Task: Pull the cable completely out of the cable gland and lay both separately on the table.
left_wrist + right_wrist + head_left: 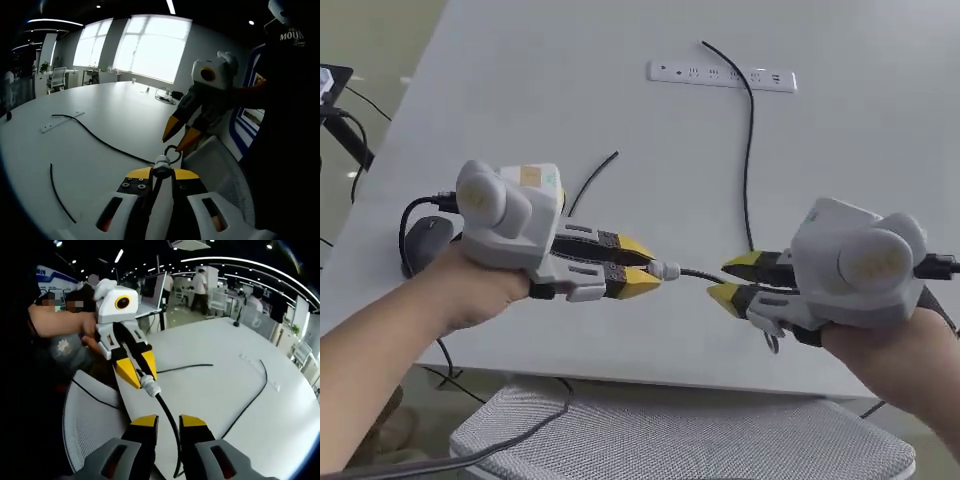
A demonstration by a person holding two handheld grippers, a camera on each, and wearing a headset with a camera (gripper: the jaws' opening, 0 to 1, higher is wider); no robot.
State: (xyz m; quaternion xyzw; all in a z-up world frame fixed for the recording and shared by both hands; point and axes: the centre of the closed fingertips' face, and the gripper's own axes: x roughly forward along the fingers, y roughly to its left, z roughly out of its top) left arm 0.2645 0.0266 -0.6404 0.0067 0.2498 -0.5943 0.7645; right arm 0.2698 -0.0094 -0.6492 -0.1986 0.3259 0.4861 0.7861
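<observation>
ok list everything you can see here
table: 1, white, under everything
power strip: 1, white, far side
long cable: 1, black, past the strip toward right gripper
short cable piece: 1, black, mid table
mouse: 1, dark, left edge
chair: 1, grey mesh, near edge
cable gland: 1, white, in left gripper
cable: 1, black, gland to right gripper
left gripper: 1, yellow-tipped, shut on gland
right gripper: 1, yellow-tipped, open around cable
hands: 2, holding grippers

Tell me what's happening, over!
Left gripper shut on small white plastic cable gland. Right gripper open, thin black cable between fingers. Cable not yet out. Nothing blocking.
</observation>
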